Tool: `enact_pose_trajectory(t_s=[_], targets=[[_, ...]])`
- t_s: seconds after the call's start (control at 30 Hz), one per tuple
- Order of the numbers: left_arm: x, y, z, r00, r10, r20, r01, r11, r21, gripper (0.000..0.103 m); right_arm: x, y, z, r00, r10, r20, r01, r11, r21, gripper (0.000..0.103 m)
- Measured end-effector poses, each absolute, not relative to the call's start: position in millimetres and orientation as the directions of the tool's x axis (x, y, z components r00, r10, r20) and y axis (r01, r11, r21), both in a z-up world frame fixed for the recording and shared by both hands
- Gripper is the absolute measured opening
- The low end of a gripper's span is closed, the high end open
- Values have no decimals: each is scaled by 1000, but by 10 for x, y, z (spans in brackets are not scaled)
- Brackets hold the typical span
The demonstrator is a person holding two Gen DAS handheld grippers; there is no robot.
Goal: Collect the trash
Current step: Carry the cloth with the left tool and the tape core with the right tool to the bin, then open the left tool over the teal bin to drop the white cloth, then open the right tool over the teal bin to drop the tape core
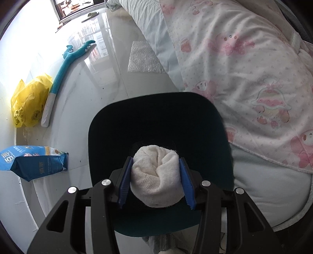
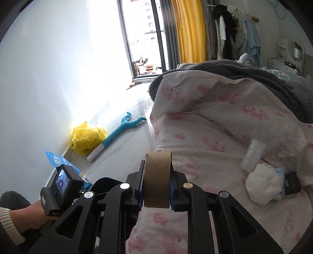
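The left gripper (image 1: 156,173) has its jaws partly spread and clamped on a wad of white tissue (image 1: 156,175), held over the mouth of a dark bin (image 1: 156,121) beside the bed (image 1: 244,78). The right gripper (image 2: 156,185) pinches a flattened cardboard tube (image 2: 157,177) above the pink-patterned quilt (image 2: 215,127). Only the right wrist view shows a second white wad (image 2: 262,185) lying on the quilt and the person's hand (image 2: 29,216) on the left gripper's handle.

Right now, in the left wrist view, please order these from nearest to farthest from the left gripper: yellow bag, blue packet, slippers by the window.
1. blue packet, on the floor at left.
2. yellow bag, further along the wall.
3. slippers, far away by the window.
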State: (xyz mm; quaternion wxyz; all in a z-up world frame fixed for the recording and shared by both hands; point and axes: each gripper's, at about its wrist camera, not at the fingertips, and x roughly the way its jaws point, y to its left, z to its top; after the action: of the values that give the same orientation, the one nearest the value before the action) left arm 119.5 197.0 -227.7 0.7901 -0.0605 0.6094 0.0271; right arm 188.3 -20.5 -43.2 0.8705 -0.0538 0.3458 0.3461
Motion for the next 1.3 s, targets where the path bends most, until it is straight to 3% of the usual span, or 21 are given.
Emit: enact_pose_trajectory(t_s=[0.1, 0.3, 0.5, 0.83, 1.13, 1.3], targets=[[1148, 2016, -2349, 223, -38, -974, -124, 990, -67, 52, 1819, 6, -492, 479, 586, -653, -668, 726, 162, 20], [1064, 2123, -2391, 203, -61, -977, -154, 984, -94, 71, 1689, 413, -639, 402, 601, -691, -715, 678, 174, 20], [968, 2252, -2321, 242, -59, -968, -165, 981, -101, 81, 1709, 699, -822, 328, 600, -730, -724, 656, 214, 20], [781, 2509, -2024, 383, -48, -923, -192, 973, -130, 87, 1709, 1031, -1200, 206, 571, -795, -709, 647, 281, 20], [639, 2642, -1702, 490, 28, -872, -194, 978, -77, 87, 1652, 1341, -1607, 114, 509, -853, -707, 645, 290, 20], [546, 2776, -1457, 565, 41, -824, -236, 965, -114, 87, 1646, 1395, -1788, 77, 465, -882, -700, 655, 285, 20]])
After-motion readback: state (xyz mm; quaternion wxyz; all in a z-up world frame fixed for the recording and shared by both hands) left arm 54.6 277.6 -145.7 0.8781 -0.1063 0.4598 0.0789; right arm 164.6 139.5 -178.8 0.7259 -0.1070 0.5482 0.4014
